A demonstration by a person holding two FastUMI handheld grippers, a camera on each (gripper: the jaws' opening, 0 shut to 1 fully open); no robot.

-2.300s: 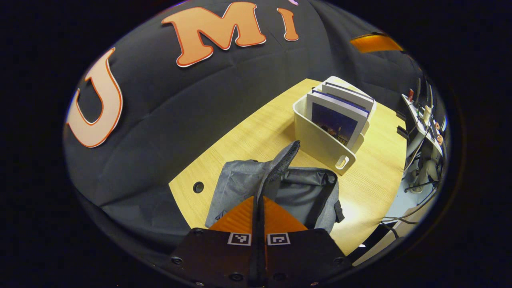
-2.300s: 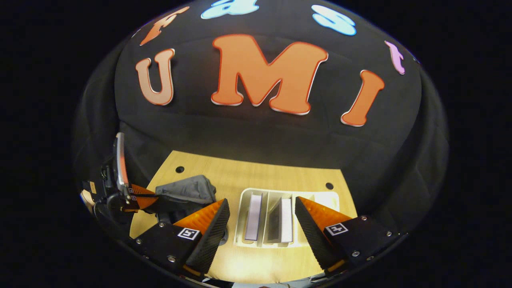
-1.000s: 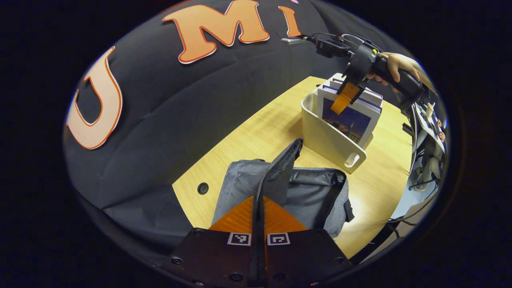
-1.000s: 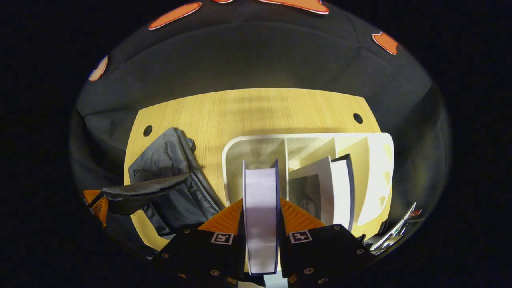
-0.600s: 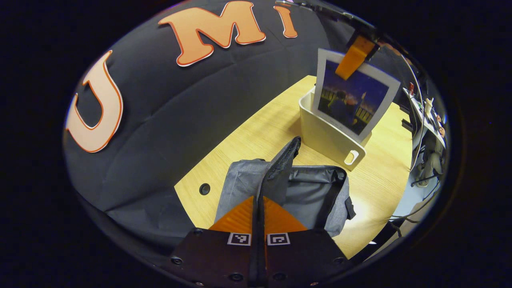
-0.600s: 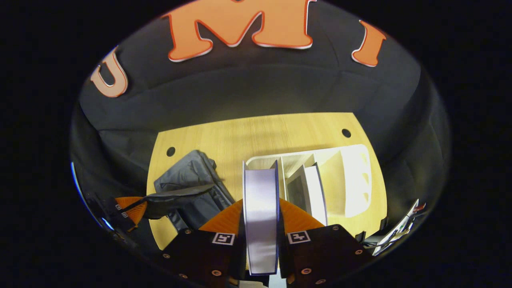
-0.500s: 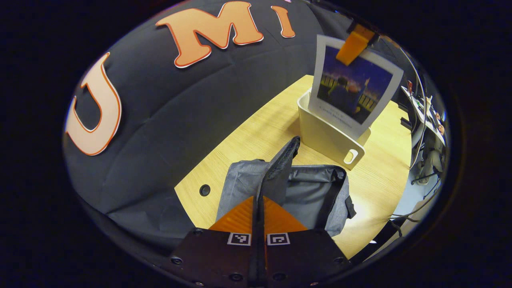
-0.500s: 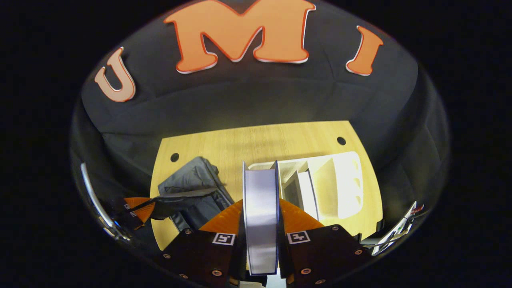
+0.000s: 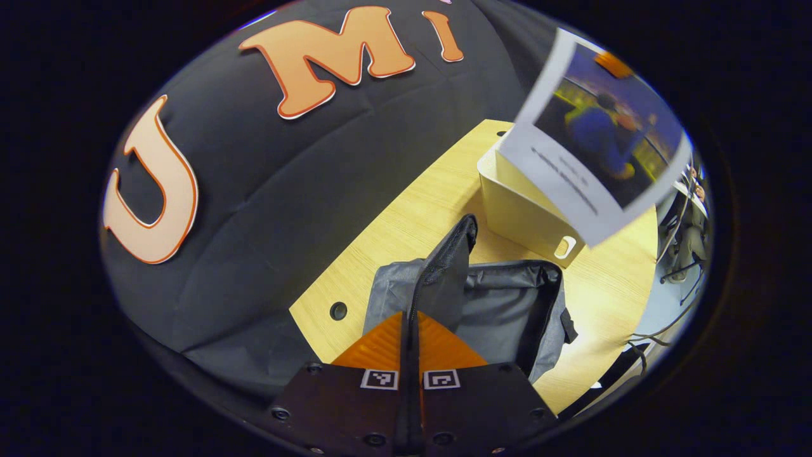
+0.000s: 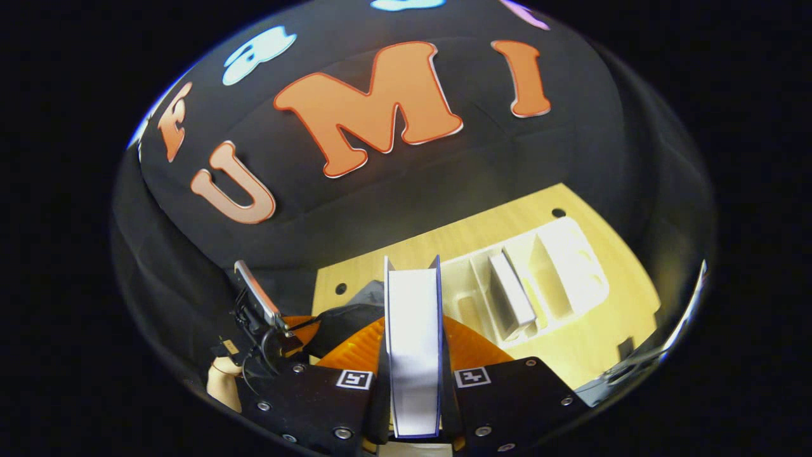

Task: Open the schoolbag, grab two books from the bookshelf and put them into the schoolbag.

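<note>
My left gripper (image 9: 410,315) is shut on the raised flap (image 9: 449,257) of the grey schoolbag (image 9: 507,311), holding its mouth open on the wooden table (image 9: 406,209). A book (image 9: 596,133) with a photo cover hangs tilted in the air above the white bookshelf (image 9: 520,212) and the bag's far side. In the right gripper view, my right gripper (image 10: 413,320) is shut on that book (image 10: 413,355), seen edge-on. Another book (image 10: 510,295) stands in the bookshelf (image 10: 558,273). The left gripper (image 10: 298,324), in a hand (image 10: 219,384), holds the flap (image 10: 342,315) at lower left.
The table has round cable holes (image 9: 338,311) near its back edge. Past the table's right edge, cables and a stand (image 9: 679,266) stand on the floor. The booth wall runs close behind the table.
My right gripper closed on a book in the shelf, lifted it clear and swung it toward the schoolbag. The left gripper has kept the flap raised and barely moved.
</note>
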